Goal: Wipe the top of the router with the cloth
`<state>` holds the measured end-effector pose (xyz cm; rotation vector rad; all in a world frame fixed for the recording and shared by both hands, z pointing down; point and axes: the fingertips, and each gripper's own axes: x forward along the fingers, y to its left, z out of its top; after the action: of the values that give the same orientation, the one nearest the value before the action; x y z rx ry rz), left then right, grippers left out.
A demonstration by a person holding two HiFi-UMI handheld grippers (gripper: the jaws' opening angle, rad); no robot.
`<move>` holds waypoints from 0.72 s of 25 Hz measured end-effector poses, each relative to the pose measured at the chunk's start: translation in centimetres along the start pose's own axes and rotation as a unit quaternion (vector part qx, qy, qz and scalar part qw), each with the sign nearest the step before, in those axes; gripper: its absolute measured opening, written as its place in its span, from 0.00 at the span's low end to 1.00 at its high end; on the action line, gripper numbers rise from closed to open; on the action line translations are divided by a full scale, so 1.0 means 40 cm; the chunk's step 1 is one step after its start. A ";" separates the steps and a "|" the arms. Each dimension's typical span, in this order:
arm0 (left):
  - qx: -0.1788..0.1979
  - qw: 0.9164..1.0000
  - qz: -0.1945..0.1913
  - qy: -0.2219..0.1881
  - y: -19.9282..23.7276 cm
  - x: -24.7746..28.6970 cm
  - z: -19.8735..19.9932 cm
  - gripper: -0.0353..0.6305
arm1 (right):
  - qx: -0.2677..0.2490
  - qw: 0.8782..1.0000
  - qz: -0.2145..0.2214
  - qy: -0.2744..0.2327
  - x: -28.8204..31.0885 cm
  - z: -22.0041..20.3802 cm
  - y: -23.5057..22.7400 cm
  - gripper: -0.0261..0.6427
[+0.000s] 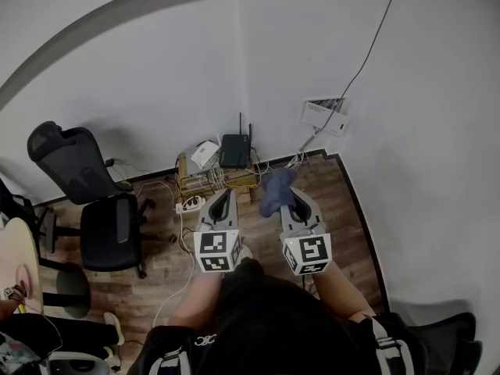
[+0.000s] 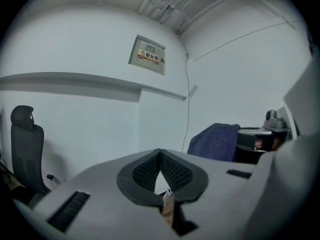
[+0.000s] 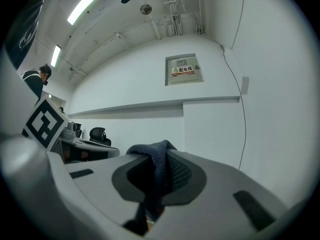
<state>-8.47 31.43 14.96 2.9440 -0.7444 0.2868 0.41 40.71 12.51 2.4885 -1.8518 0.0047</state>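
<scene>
In the head view, your left gripper (image 1: 225, 198) and right gripper (image 1: 287, 204) sit side by side at the centre of the frame. The black router (image 1: 234, 151) is just above them, on a low wooden stand (image 1: 187, 180) against the wall. The blue cloth (image 1: 276, 190) bunches at the tip of your right gripper, below and right of the router and apart from it. A black office chair (image 1: 94, 201) stands at the left. In the left gripper view, your left gripper's fingers meet at their tips with nothing between them. The cloth shows at the right of the frame and a wall panel (image 2: 147, 55) at the upper centre. In the right gripper view, your right gripper's fingers are clamped on the cloth, which stands up between the pads (image 3: 182, 174).
</scene>
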 end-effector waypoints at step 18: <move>-0.003 1.000 -0.011 0.029 0.232 0.312 0.029 0.05 | 0.008 1.000 0.008 0.020 0.394 -0.021 -0.030 0.06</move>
<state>-1.94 17.39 16.77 2.9225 -0.7046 0.3668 6.09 25.99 13.73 2.4648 -1.8639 0.0714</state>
